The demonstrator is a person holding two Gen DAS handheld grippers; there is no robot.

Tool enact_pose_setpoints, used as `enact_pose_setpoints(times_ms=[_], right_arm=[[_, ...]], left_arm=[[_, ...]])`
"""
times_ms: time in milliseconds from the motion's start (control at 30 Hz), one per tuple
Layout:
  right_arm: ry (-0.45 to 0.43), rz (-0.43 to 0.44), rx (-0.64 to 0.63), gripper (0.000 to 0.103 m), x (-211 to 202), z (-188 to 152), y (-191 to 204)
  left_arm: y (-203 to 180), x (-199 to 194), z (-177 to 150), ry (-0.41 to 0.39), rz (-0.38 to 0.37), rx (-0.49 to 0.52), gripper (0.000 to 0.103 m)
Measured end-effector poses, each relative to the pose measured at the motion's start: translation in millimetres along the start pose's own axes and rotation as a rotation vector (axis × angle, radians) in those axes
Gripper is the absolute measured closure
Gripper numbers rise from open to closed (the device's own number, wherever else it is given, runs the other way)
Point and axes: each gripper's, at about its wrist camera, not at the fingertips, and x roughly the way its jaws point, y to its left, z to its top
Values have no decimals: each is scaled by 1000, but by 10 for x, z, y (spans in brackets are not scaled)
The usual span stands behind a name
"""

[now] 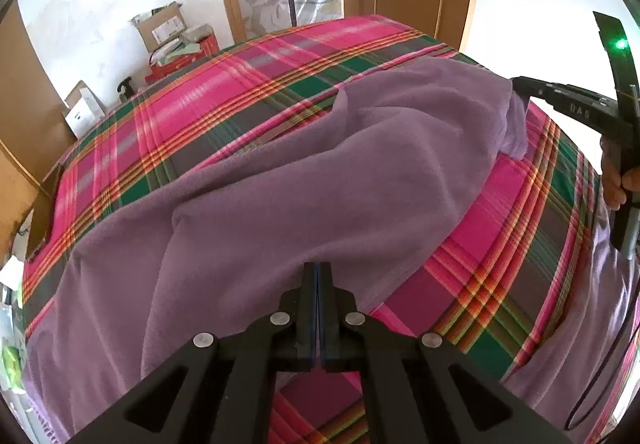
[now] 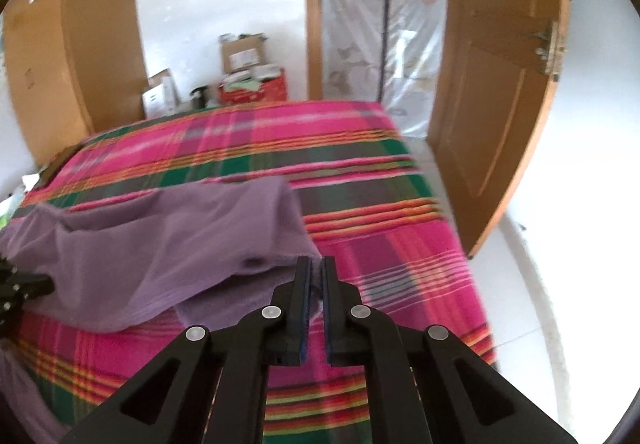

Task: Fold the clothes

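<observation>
The left claw (image 1: pixel 319 268) is clenched on the near edge of the purple garment (image 1: pixel 304 180), which spans ahead to the right claw (image 2: pixel 316 264), pinching its corner. Plaid bed (image 2: pixel 384 244) lies open beyond and right.

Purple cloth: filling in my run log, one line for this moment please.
step: folding | purple cloth on plaid bed | left gripper shut on purple cloth | right gripper shut on purple cloth
</observation>
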Motion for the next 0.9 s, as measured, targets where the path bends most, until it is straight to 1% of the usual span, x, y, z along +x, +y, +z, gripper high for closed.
enact_pose_setpoints(times_ms=[100,233,300,433,567,700,733,833,900], right_arm=[[-4,-37,5,98,24,29,-88],[-8,-83,21,98,75,80,-222],[-10,-106,29,98,100,106,-289],[-14,-152,45,98,152,158,-424],[-14,-197,51,98,178,171,-522],[1,-229,54,98,236,194,-628],[5,-241,47,98,255,205,-631],[19,-235,39,98,285,228,-639],[27,-224,44,97,277,243,-635]], left_arm=[[-35,-4,-11,-3,15,16,102],[-62,-17,-11,1,-10,20,102],[-38,-14,3,3,-8,13,101],[59,-63,22,-4,-29,-27,101],[160,-110,58,-6,-24,-49,96],[335,-206,114,-23,-4,-68,93],[415,-249,128,-34,11,-81,93],[657,-331,165,-55,57,-113,91],[833,-355,174,-48,96,-129,88]])
